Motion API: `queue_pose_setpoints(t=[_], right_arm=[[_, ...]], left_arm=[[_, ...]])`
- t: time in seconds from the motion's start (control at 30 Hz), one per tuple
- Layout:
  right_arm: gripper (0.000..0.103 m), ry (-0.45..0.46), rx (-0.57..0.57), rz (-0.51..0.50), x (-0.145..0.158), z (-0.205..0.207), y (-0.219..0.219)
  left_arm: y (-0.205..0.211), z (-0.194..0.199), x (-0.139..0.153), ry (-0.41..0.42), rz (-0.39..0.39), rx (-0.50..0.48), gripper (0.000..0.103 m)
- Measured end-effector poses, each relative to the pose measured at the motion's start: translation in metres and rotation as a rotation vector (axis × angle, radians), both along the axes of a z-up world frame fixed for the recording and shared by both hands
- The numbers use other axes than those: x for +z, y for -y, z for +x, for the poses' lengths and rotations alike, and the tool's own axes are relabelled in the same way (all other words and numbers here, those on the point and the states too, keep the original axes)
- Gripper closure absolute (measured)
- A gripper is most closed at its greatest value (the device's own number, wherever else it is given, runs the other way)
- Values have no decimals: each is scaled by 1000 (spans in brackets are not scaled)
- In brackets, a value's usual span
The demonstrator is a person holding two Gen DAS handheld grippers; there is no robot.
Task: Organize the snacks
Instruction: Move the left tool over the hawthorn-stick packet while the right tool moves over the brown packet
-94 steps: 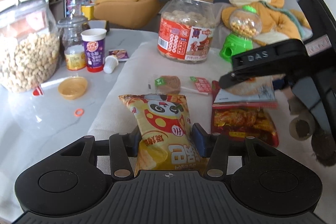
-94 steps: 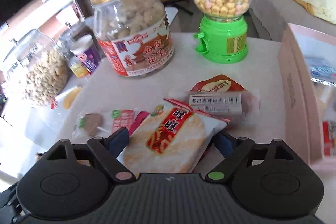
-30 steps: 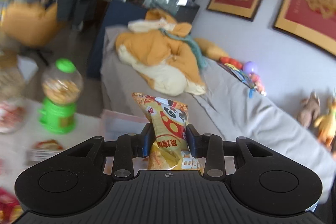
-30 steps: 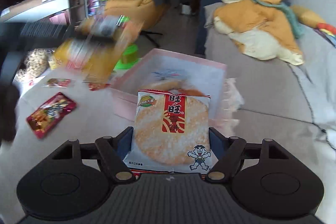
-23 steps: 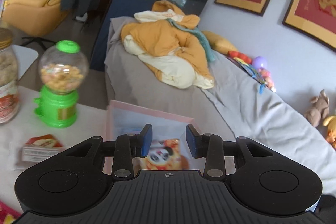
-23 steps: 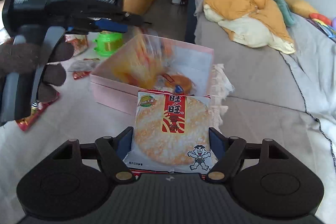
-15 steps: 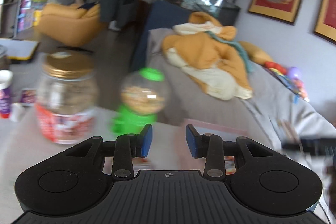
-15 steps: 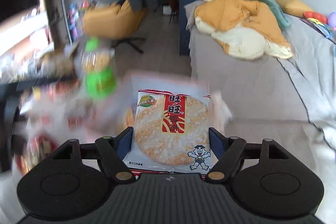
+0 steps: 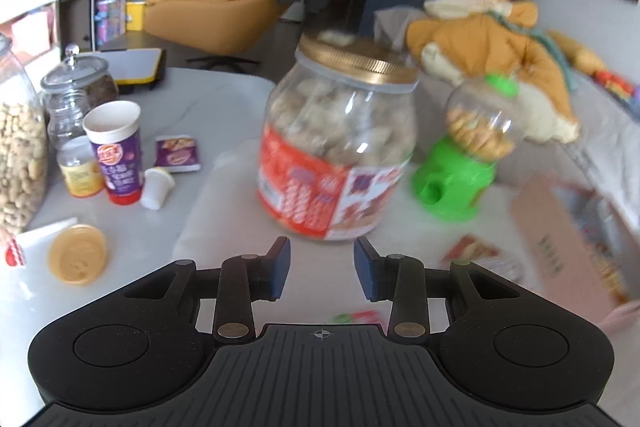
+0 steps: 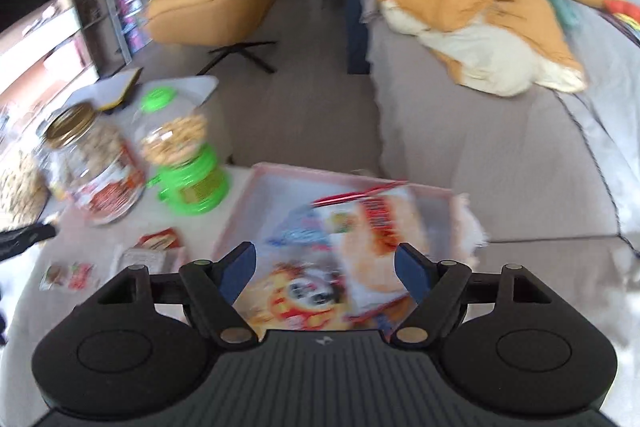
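Observation:
My left gripper (image 9: 322, 247) is open, its jaws a narrow gap apart with nothing between them, over the white cloth in front of the big gold-lidded jar (image 9: 340, 155). My right gripper (image 10: 325, 255) hangs open above the pink box (image 10: 344, 173). The red and white rice cracker packet (image 10: 384, 239) lies blurred in the box, free of the pads. Beside it in the box is the yellow panda chips bag (image 10: 304, 291). Loose snack packets (image 10: 154, 247) remain on the cloth left of the box; one (image 9: 476, 251) shows in the left wrist view.
A green candy dispenser (image 9: 460, 167) stands between the big jar and the pink box (image 9: 556, 239). At the left are a peanut jar (image 9: 16, 155), a purple cup (image 9: 116, 151), a small glass jar (image 9: 76, 87) and a yellow lid (image 9: 78, 259). A grey sofa (image 10: 500, 167) lies beyond the box.
The left gripper let the chips bag drop into the pink box and swung left toward the jars. The right gripper carried the rice cracker packet over the box and let it go.

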State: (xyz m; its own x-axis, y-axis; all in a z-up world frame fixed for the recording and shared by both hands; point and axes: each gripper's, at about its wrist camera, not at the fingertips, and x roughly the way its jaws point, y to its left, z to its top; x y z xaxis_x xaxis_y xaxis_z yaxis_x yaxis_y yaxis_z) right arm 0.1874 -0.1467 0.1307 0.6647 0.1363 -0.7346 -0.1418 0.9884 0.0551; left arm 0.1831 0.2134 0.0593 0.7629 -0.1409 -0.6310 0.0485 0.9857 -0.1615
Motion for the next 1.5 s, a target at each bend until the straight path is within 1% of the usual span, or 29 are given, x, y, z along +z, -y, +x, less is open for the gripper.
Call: queue_pose_setpoints(t=[0.03,0.07,0.17,0.27,0.33,0.5,0.53,0.67,0.7,0.73,0.8,0.83,0.87,0.9,0.93,1.0,1.07,1.13,1.17,1.3,1.33,1.43,1.5], right_arm=[[26,0,25,-3,0,-1,-10],[26,-1,51,-1,0,-4,-19],[26,-23,128,47,-4,-7,-47],[26,-66,189,102,-15,1,-75],[26,-80,205,93,-27,8,-98],[26,-81,227,-25,-57,30,-153],[26,-89,228,-31,-60,35,-159],[26,-142,210,19,-75,51,-170],[27,-167,212,36,-78,52,-172],[27,-172,221,39,-80,50,-174],[36,-172,289,30,-77,40,-181],[47,-187,330,38,-75,36,-185],[52,-198,355,39,-73,33,-189],[52,-194,365,31,-71,29,-193],[52,-179,373,16,-70,26,-197],[52,-155,394,-38,-72,22,-208],[51,-153,391,-81,-80,22,-213],[50,-134,386,-86,-82,22,-210],[50,-119,379,-91,-82,22,-208],[46,-57,338,-152,-83,20,-202],[45,-46,334,-151,-82,20,-199],[32,-26,303,-103,-76,25,-183],[30,-53,282,-54,-76,34,-173]], left_arm=[[-1,1,-5,-18,14,-8,63],[-4,1,-9,-36,12,-18,63],[-11,-9,-16,-75,-30,-68,64],[-13,-28,-21,-98,-32,-104,64],[-11,-41,-25,-119,-49,-130,63],[-3,-70,-23,-109,-65,-182,63],[-2,-75,-22,-102,-69,-186,63],[4,-89,-15,-57,-31,-189,63],[5,-90,-14,-45,-19,-187,63],[7,-90,-14,-35,-6,-188,63],[13,-86,-13,-24,29,-190,63],[17,-84,-14,-22,53,-193,63],[21,-80,-17,-24,76,-196,63],[25,-78,-19,-30,97,-201,63],[29,-76,-22,-39,118,-209,61],[34,-77,-25,-28,170,-211,57],[36,-76,-26,-34,207,-196,56],[34,-75,-28,-37,231,-168,55],[31,-73,-29,-44,237,-150,53],[27,-66,-29,-61,205,-110,53],[28,-64,-28,-65,205,-100,53],[30,-56,-28,-68,213,-74,53],[32,-52,-28,-63,220,-68,53]])
